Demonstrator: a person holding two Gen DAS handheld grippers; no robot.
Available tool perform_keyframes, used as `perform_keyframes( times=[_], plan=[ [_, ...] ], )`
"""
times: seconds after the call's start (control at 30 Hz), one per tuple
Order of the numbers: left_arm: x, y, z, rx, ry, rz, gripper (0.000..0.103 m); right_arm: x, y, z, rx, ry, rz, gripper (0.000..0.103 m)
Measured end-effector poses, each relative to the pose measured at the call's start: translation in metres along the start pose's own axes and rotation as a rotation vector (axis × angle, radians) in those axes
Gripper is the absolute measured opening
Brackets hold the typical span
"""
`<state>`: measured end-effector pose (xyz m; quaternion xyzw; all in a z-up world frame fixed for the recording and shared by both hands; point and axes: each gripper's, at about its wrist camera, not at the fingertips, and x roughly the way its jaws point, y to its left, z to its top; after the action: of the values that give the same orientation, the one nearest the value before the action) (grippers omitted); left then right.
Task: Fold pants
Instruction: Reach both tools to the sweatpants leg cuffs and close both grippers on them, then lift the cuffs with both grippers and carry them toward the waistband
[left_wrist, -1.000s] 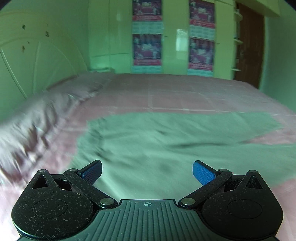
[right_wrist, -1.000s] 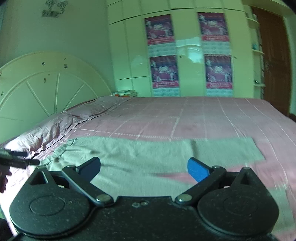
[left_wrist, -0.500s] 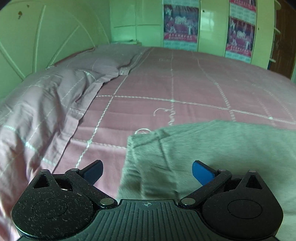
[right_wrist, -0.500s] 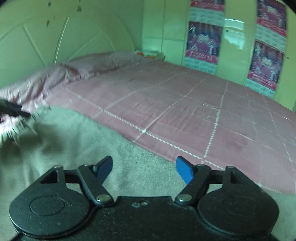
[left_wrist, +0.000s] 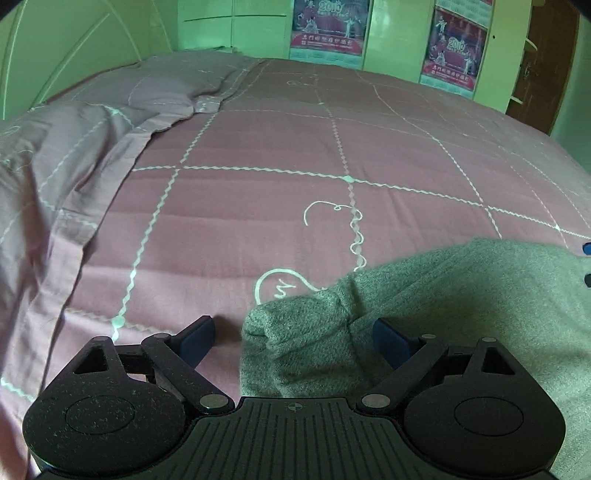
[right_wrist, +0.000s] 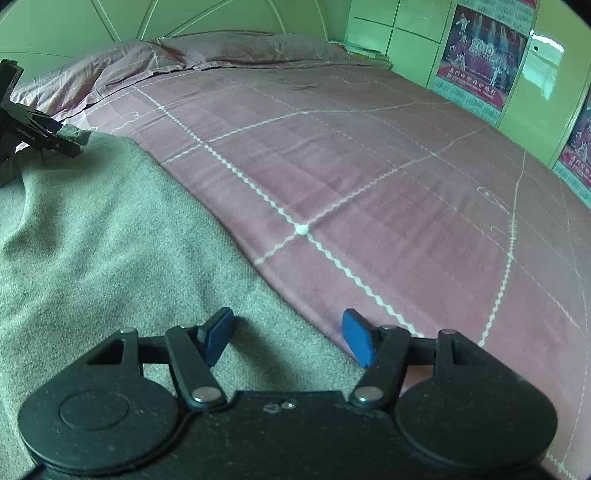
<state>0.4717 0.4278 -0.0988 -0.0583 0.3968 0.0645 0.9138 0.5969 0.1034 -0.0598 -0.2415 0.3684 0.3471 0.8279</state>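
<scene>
Left wrist view now has our left tool (left_wrist: 291, 338) down at the near corner of the grey knitted fabric pants (left_wrist: 424, 314), where a second ago it looked across the whole spread garment from further back. Its blue pads stand wide apart, one on the bare sheet and one over the cloth, with the bunched corner between them; nothing is gripped yet. Our right tool (right_wrist: 288, 334) has likewise come down to the far long edge of the pants (right_wrist: 92, 251), jaws spread, straddling the line where grey cloth meets the pink grid-stitched bed sheet (right_wrist: 369, 166). It holds nothing either.

We judge that both tools have closed in on their grasp points, so the first fold is about to begin and no fold is done. The pants lie flat on the bed, well short of the mauve pillows (left_wrist: 74, 140) at the headboard. In the right wrist view the left tool's black body (right_wrist: 33, 129) shows at that same corner.

No containers are in sight: only bed, sheet, pillows, and the wardrobe doors with red posters (left_wrist: 328, 29).
</scene>
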Motion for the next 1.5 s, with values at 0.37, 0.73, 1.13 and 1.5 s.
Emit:
perform_keyframes(
  times=[0.37,0.73,1.13,1.5],
  plan=[
    [-0.06,0.008,-0.013,0.016,-0.235,-0.174,0.029,-0.078,0.033,0.001,-0.045,-0.114,-0.087,0.0],
    [-0.197,0.017,-0.097,0.107,-0.381,-0.296,0.03,-0.222,0.173,-0.084,-0.316,-0.218,-0.179,0.0],
    [-0.259,0.018,-0.231,-0.299,-0.175,-0.081,0.073,-0.232,0.228,-0.176,0.228,-0.201,-0.176,0.025],
    [-0.221,0.011,-0.216,-0.713,-0.16,-0.353,0.073,-0.2,0.133,-0.192,0.991,-0.243,-0.039,0.027]
  ],
)
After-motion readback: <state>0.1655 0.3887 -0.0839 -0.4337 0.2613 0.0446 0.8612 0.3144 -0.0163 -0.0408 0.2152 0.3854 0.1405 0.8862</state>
